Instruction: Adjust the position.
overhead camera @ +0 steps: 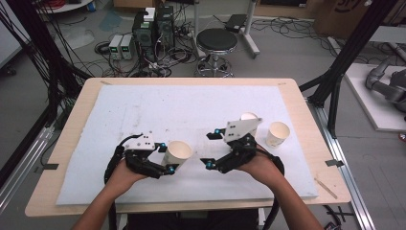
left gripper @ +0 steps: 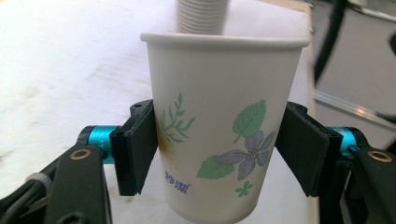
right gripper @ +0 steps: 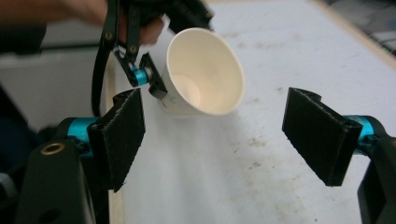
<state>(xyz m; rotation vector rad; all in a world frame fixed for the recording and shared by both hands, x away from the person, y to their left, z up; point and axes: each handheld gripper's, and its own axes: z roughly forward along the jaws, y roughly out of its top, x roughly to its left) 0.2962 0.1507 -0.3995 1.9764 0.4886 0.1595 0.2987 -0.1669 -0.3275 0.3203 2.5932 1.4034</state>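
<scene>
**Left tongs clamp a cup, right tongs stand empty**

Left tongs (overhead camera: 168,157) pinch a paper cup (overhead camera: 178,153), pads on opposite sides of its wall in the left gripper view, cup lifted and tipped with its mouth toward the right tongs (overhead camera: 209,149). Those are spread wide, nothing between the pads, white mat (overhead camera: 191,105) of the desk showing through. Likely a handover or a nesting step (mouth faces the free side). Behind the right tongs: a stack of cups (overhead camera: 249,118) and a single cup (overhead camera: 277,133), well apart from the held one.
</scene>
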